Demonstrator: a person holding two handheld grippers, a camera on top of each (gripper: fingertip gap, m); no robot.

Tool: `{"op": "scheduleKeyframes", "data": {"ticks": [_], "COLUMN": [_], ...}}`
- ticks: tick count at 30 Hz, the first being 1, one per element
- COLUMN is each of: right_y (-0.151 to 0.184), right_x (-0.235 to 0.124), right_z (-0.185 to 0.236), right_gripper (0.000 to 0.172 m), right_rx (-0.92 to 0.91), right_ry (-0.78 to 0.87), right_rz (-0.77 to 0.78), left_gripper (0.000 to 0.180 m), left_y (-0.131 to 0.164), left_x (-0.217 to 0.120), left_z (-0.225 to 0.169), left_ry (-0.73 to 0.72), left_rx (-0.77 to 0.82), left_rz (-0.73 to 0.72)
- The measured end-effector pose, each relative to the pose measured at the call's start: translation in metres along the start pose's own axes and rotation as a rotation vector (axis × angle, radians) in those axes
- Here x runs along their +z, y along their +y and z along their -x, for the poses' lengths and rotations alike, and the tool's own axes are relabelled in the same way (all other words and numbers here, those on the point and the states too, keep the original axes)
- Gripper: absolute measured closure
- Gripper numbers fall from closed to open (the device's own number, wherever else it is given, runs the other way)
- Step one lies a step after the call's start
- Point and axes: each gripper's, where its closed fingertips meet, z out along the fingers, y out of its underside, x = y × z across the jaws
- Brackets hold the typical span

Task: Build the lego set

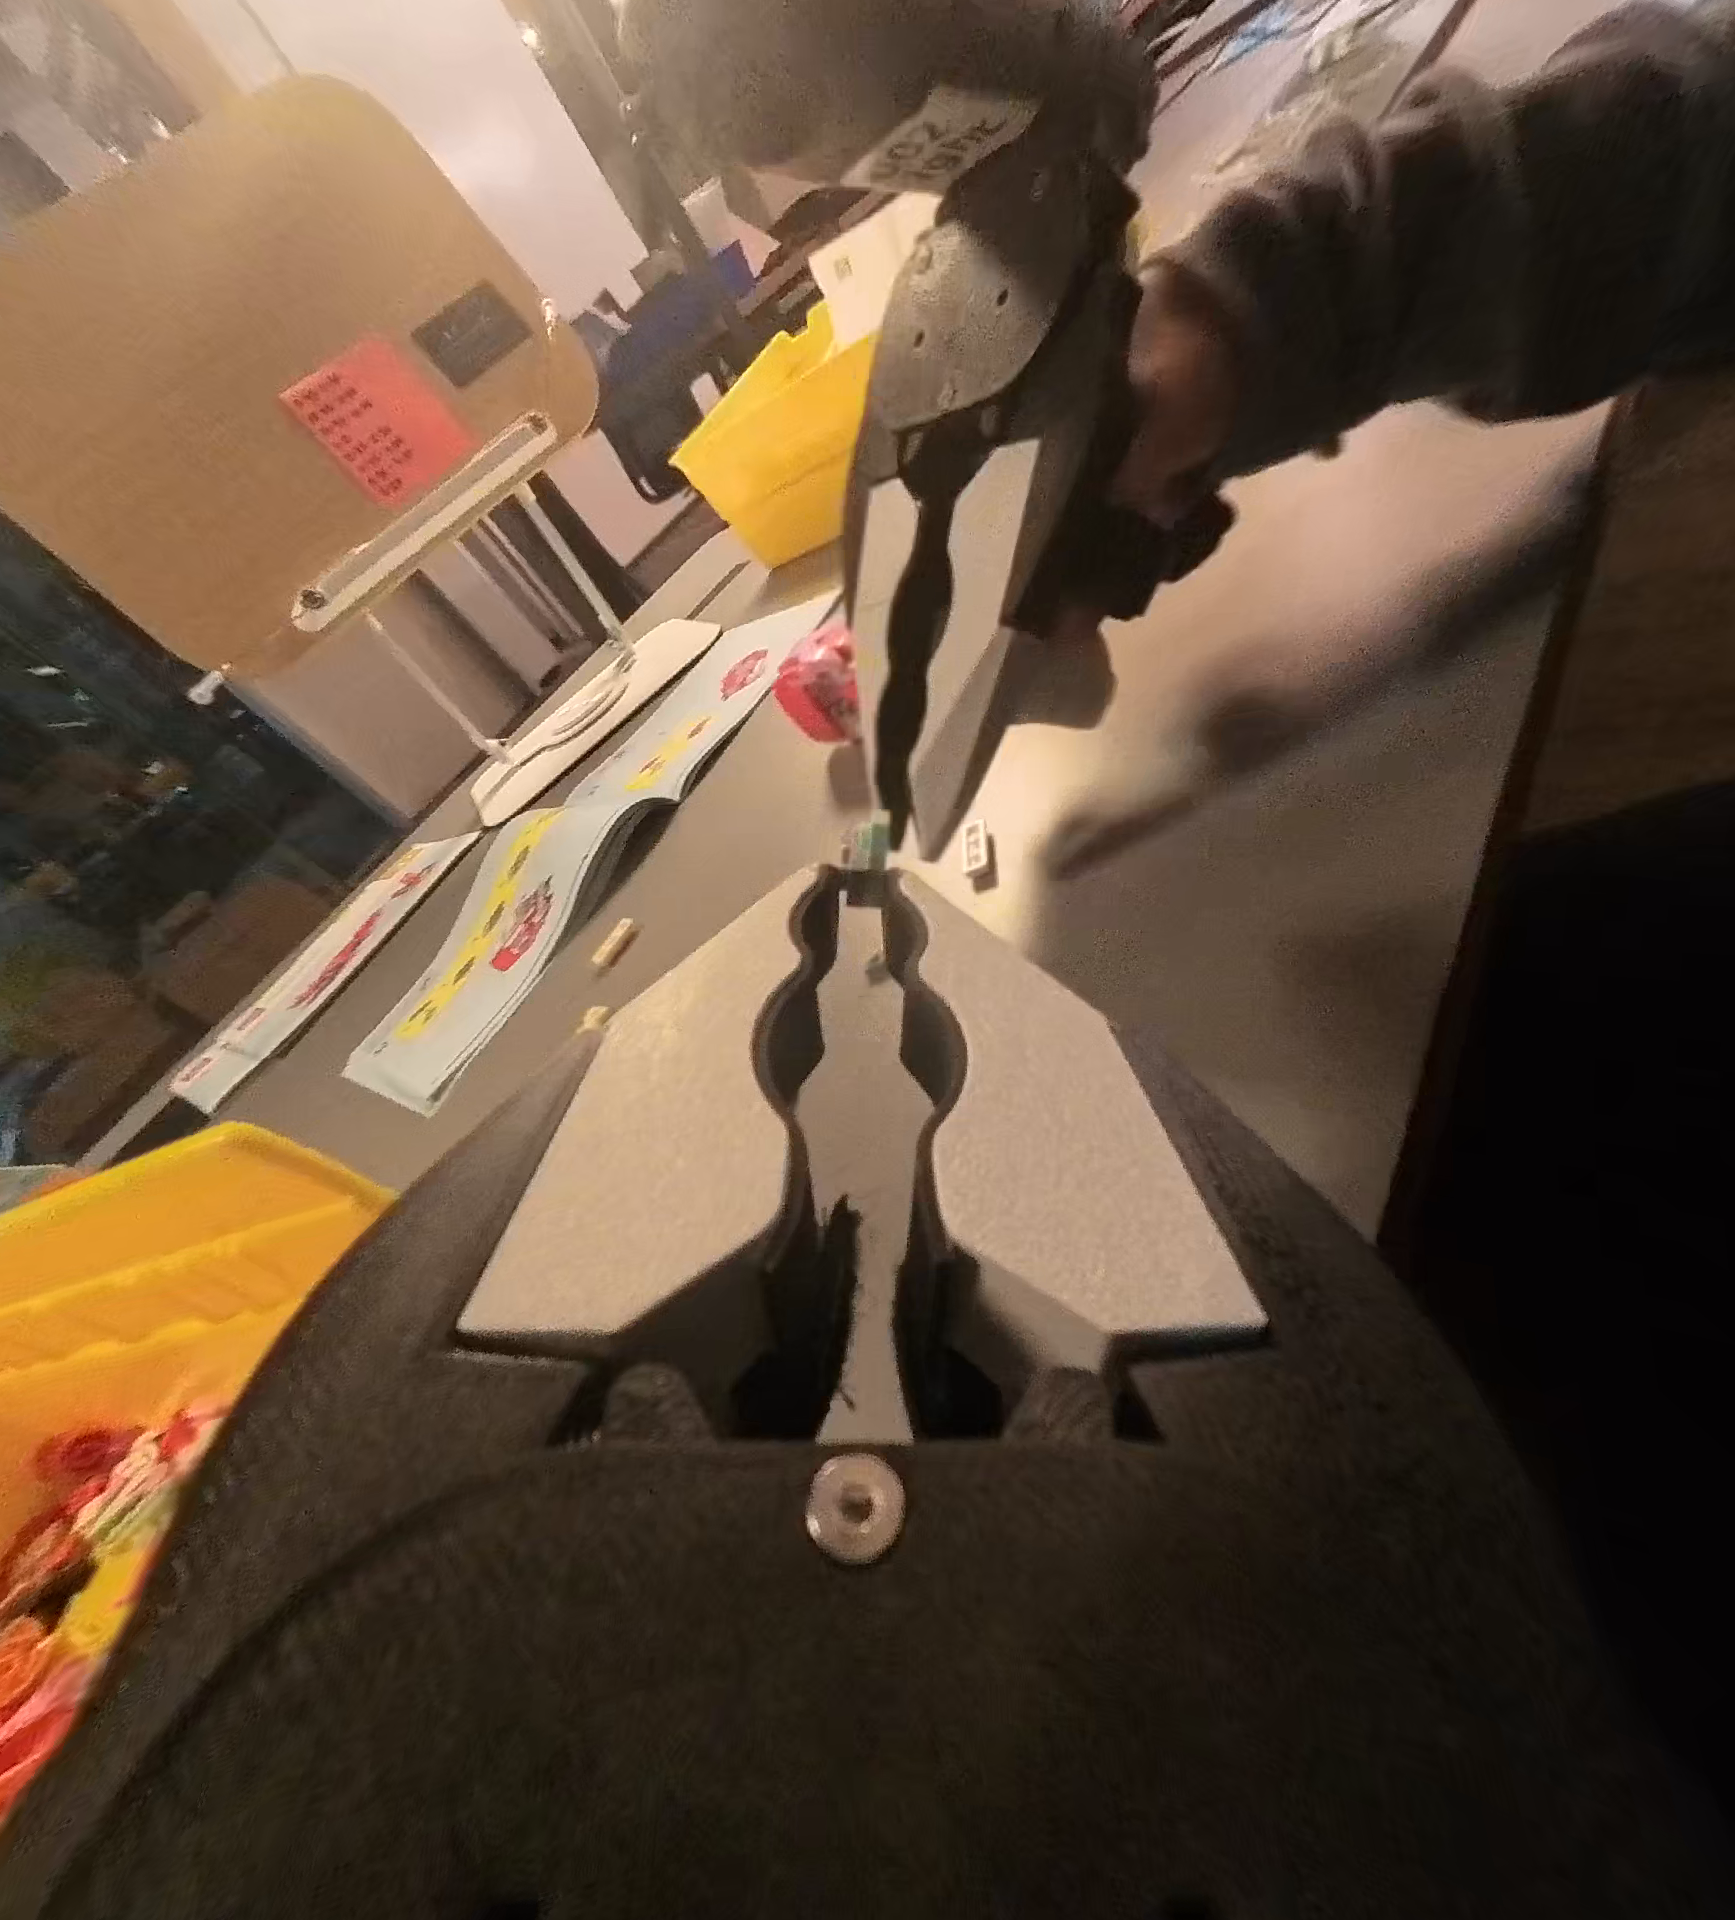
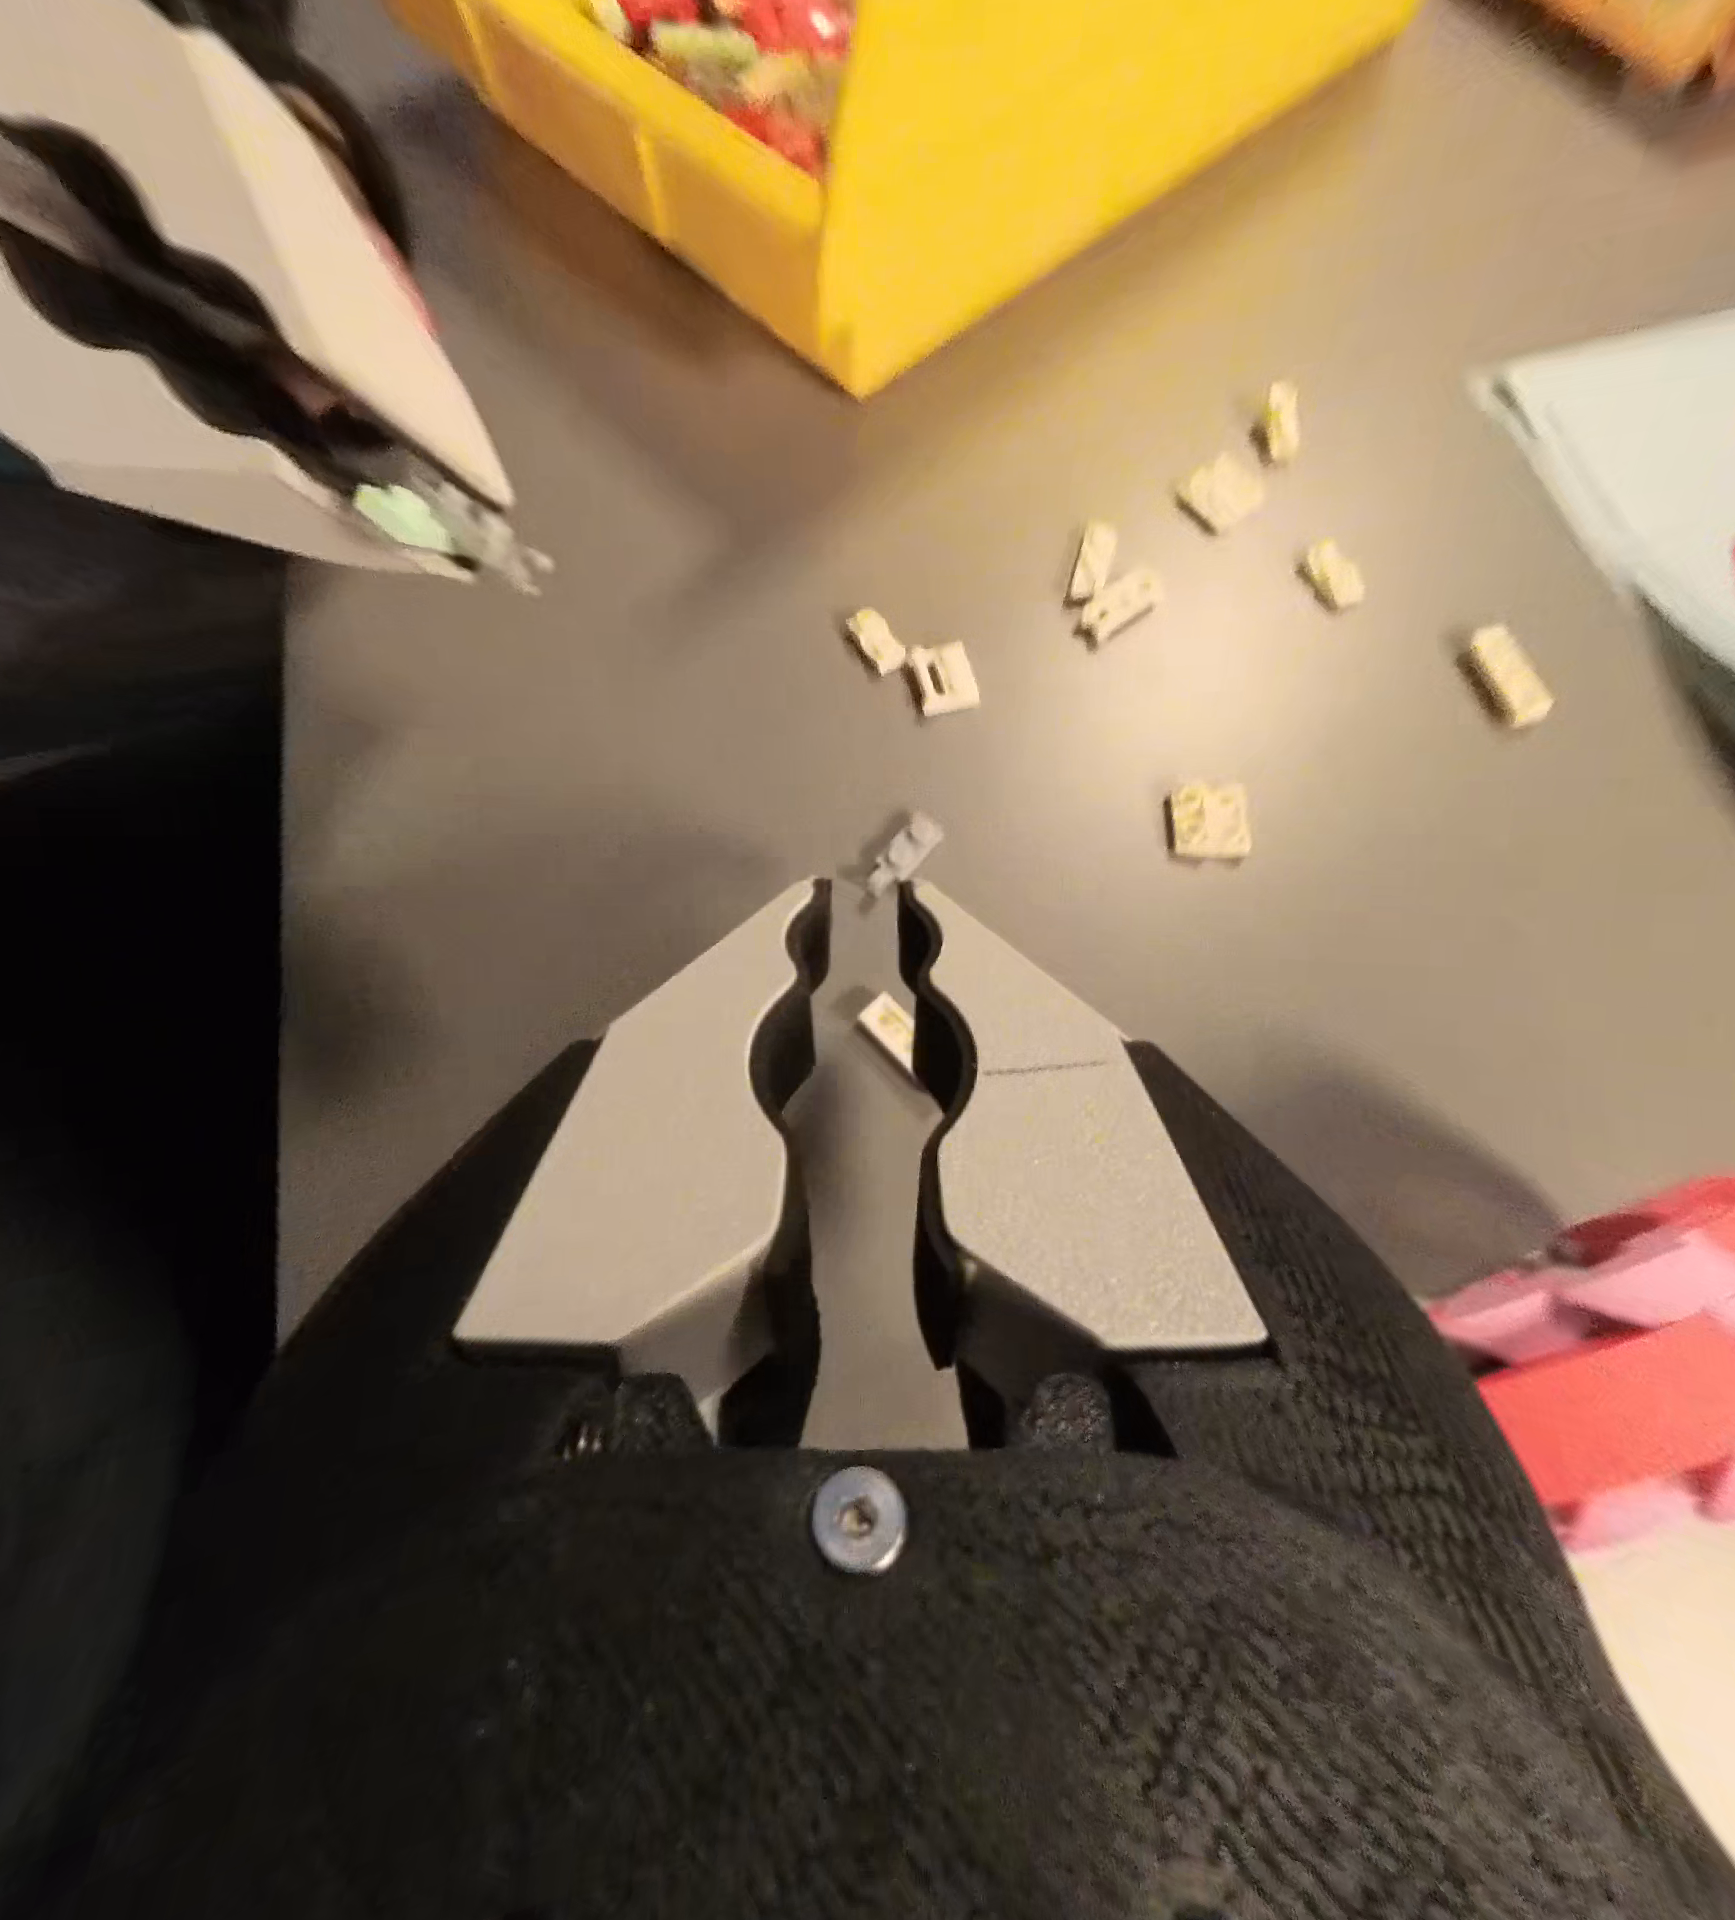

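My left gripper (image 1: 863, 883) has its jaws clamped on a tiny green piece (image 2: 395, 520), right at the tips, up off the bench (image 2: 634, 727) on the near left. My right gripper (image 2: 863, 888) has its jaws a little apart. A small grey piece (image 2: 907, 847) sits just off its right tip, and as far as I can see it isn't pinched. The two sets of tips are nearly touching.

These bits look like hard plastic: featherlight, stiff and slick, so I'd guess they pop out easily. I'd pinch them by the flat sides, with the tips only.

The bench is smooth and grey, so loose stuff would probably skid on it. Cream pieces (image 2: 1206, 821) are scattered to the far right, and one (image 2: 884, 1023) lies under my right jaws. There's a yellow bin (image 2: 946, 260) at the far side, a red-pink block (image 2: 1621, 1351) near right and an open booklet (image 1: 510, 935) on the left. The room is dim and warm-lit, with a tan panel (image 1: 219, 364) standing far left.
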Motion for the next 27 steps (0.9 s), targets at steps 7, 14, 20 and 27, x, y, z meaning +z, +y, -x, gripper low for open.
{"op": "scheduleKeyframes", "data": {"ticks": [7,14,20,27], "right_y": [0.001,0.008,0.012,0.014], "right_x": [0.022,0.031,0.027,0.026], "right_z": [0.000,-0.005,-0.008,-0.008], "right_gripper": [0.143,0.152,0.153,0.170], "right_rx": [0.112,0.096,0.053,0.063], "right_ry": [0.054,0.077,0.102,0.105], "right_rz": [0.035,0.138,0.166,0.156], "left_gripper": [0.173,0.173,0.173,0.173], "left_y": [0.010,0.010,0.009,0.011], "left_x": [0.005,0.003,0.003,0.003], "left_z": [-0.003,-0.004,-0.004,-0.004], "left_ry": [-0.039,-0.036,-0.028,-0.023], "left_rx": [0.170,0.161,0.147,0.145], "left_rz": [0.042,0.030,0.027,0.034]}}
